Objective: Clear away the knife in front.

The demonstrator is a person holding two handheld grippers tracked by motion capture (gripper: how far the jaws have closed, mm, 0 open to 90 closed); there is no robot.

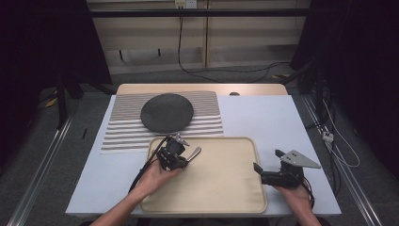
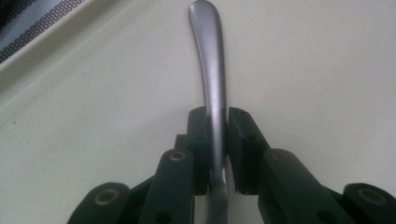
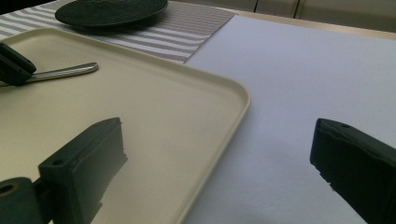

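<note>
The left gripper (image 1: 181,157) is clenched on a metal utensil handle (image 2: 211,70), pinched between its two jaws; the handle's rounded end reaches ahead of the jaws, low over the beige tray (image 1: 226,188). Which utensil it is cannot be told, as its working end is hidden behind the jaws. The right gripper (image 1: 269,165) is released, its jaws spread wide, one over the tray's right rim and the other over the white desk (image 1: 268,117). Beyond the left gripper, past the tray's far edge, lies a striped placemat (image 1: 122,132) with a dark round plate (image 1: 167,112) resting on it.
</note>
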